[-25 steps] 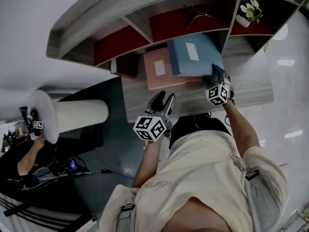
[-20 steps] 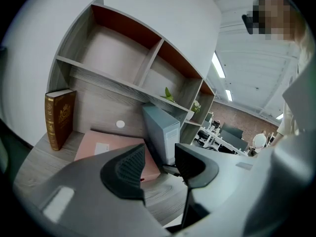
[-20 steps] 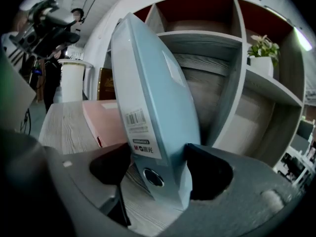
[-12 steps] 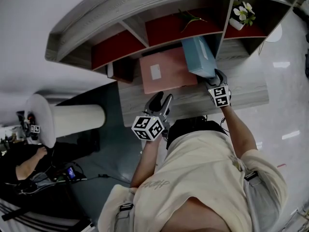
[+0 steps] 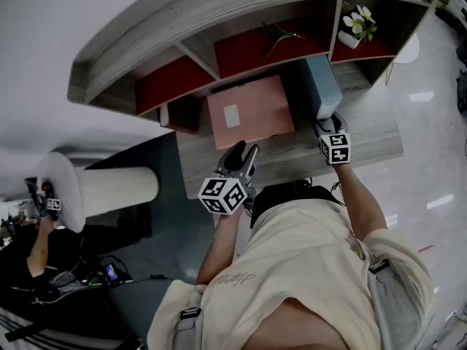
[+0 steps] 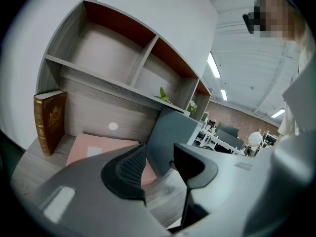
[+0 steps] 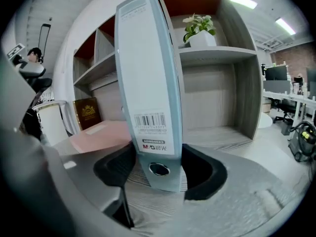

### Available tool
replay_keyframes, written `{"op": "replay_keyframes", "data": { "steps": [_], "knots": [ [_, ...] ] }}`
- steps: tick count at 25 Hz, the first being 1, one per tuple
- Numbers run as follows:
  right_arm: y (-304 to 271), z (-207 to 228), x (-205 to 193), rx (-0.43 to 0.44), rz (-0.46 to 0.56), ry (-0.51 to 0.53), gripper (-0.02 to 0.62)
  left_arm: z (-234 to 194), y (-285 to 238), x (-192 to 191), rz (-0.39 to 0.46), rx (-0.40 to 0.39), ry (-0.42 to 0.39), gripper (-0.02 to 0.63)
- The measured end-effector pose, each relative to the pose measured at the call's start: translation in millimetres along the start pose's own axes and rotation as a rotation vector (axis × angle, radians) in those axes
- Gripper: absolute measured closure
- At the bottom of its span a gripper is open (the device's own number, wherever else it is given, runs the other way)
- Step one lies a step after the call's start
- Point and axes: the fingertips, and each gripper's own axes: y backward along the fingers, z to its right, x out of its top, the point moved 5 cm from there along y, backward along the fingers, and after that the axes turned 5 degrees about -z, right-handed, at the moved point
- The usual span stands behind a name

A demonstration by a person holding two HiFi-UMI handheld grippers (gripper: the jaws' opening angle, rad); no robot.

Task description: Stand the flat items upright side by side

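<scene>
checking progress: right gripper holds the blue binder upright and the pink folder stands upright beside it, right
No: the pink folder lies flat on the desk, per the right gripper view. The right gripper holds the blue binder upright, its jaws having just been closing on it.

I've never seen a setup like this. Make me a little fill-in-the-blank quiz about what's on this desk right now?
1. The blue binder stands ____ on the desk.
2. The pink folder lies ____ on the desk.
3. The left gripper has its jaws apart with ____ between them.
4. The potted plant on the shelf has ____ flowers.

Missing words: upright; flat; nothing; white.
</scene>
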Motion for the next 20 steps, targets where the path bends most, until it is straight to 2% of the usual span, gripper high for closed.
{"op": "replay_keyframes", "data": {
  "steps": [12, 20],
  "knots": [
    [1, 3, 1, -0.005, 0.006, -0.029, 0.299, -4, 4, 1, 0.001, 0.014, 0.008, 0.414],
    [2, 6, 1, -0.013, 0.001, -0.034, 0.262, -8, 11, -4, -0.003, 0.043, 0.016, 0.414]
  ]
}}
